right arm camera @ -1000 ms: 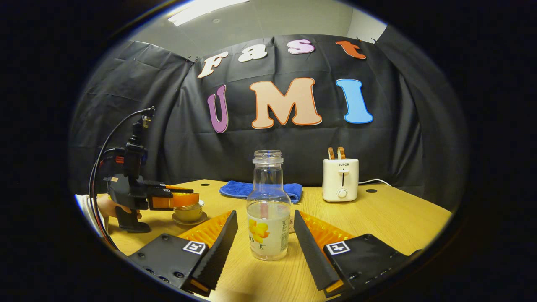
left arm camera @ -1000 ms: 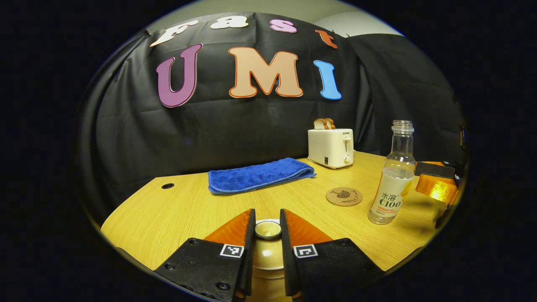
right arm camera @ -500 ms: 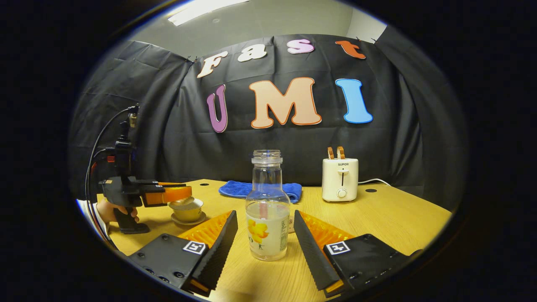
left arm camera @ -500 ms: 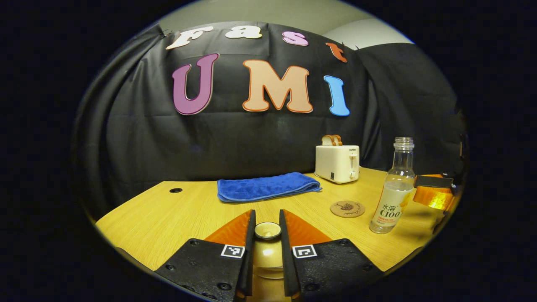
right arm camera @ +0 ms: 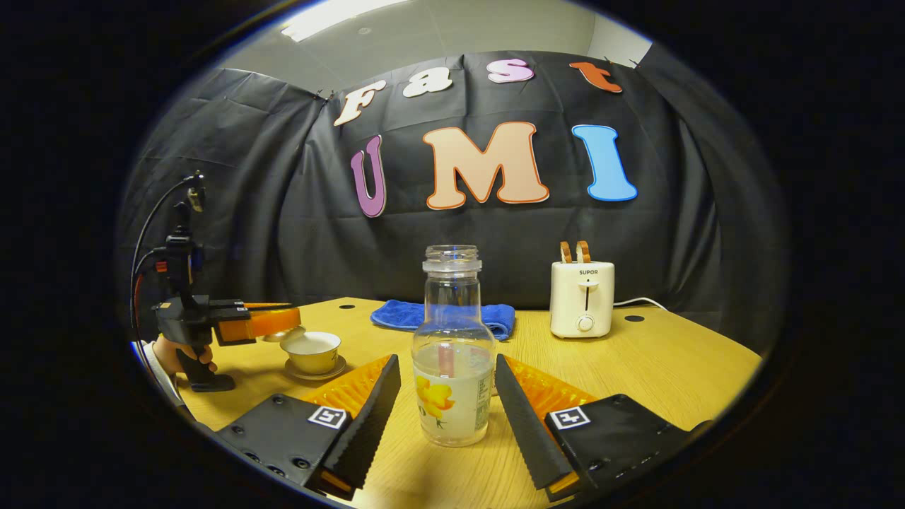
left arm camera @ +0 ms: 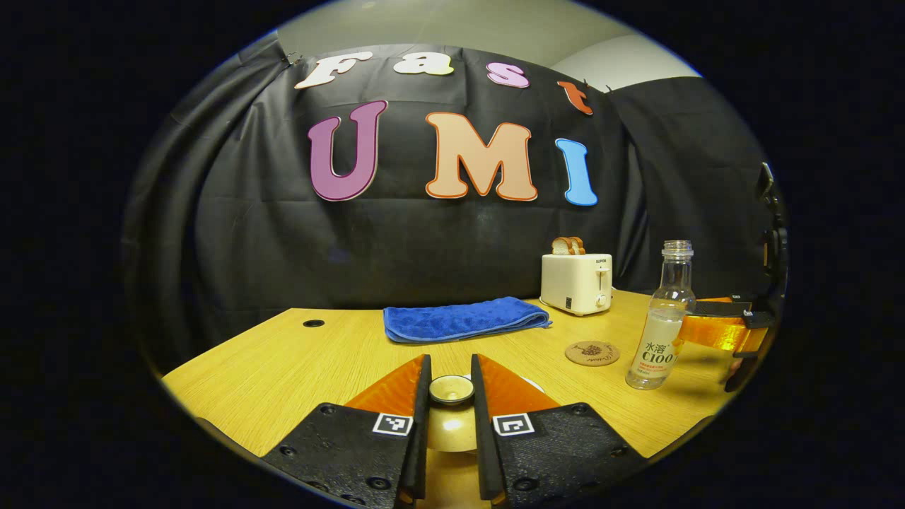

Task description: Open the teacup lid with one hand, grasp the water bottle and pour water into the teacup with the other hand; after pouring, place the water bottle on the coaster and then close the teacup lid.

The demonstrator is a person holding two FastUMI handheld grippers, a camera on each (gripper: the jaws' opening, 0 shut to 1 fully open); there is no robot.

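In the left gripper view my left gripper (left arm camera: 450, 364) is shut on the knob of the teacup lid (left arm camera: 451, 390). The right gripper view shows that left gripper (right arm camera: 288, 320) holding the lid (right arm camera: 281, 334) in the air, just left of the open pale teacup (right arm camera: 312, 350) on its saucer (right arm camera: 314, 370). The capless water bottle (right arm camera: 452, 375), part full of cloudy liquid, stands upright between the fingers of my open right gripper (right arm camera: 447, 365), which do not touch it. The round cork coaster (left arm camera: 592, 353) lies just left of the bottle (left arm camera: 661, 332), and my right gripper (left arm camera: 717, 329) is behind that bottle.
A folded blue towel (left arm camera: 463, 318) lies at the back of the wooden table (left arm camera: 283, 360). A white toaster (left arm camera: 576, 283) with toast in it stands right of the towel. A hand (right arm camera: 173, 353) holds the left gripper's handle near the table's left edge.
The left gripper has lifted the lid off the teacup and carried it up and to the left, baring the cup. The right gripper has stayed open around the bottle, edging slightly closer.
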